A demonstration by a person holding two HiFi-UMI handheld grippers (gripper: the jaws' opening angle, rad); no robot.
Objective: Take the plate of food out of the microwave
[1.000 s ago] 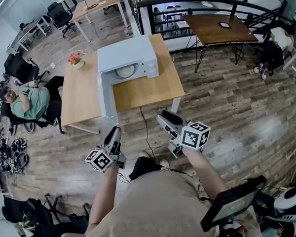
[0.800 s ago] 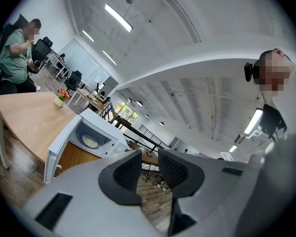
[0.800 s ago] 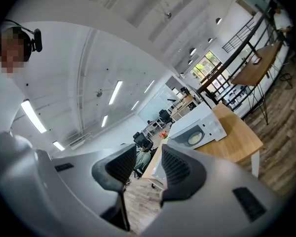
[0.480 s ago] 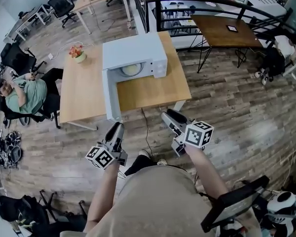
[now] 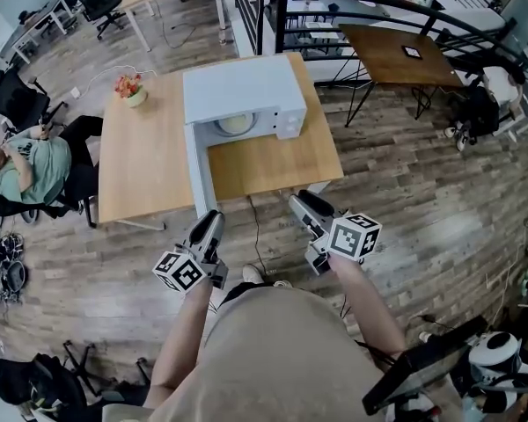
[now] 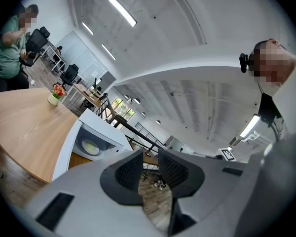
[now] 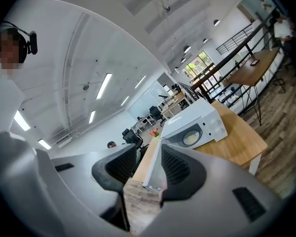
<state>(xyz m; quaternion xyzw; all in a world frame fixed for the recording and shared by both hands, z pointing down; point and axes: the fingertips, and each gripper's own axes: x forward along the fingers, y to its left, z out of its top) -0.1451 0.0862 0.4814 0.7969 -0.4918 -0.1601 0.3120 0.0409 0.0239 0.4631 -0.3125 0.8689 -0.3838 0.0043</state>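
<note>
- Both tools empty: left gripper (image 5: 209, 222) and right gripper (image 5: 304, 204) are held w/ jaws slightly apart, nothing between, well short of the wooden table (image 5: 141, 161).
- Plate of food (image 5: 234, 124) is seen inside the white microwave (image 5: 242, 86), door (image 5: 196, 170) swung open.
- Cavity should be approached level; plate rim is best gripped from the front, then drawn out flat.
- Food type can't be told, too small; plate rim & cavity floor are shadowed.

- Microwave (image 5: 242, 90): white.
- Plate of food (image 5: 234, 124): pale cream.
- Table (image 5: 150, 161): light honey wood grain.
- Floor (image 5: 422, 200): grey-brown planks (streaky, rather weathered).
- Flowers (image 5: 128, 84): red-pink, in a pale pot.
- Left gripper (image 5: 209, 225) and right gripper (image 5: 304, 205): grey, each with a cube of black-and-white square markers.
</note>
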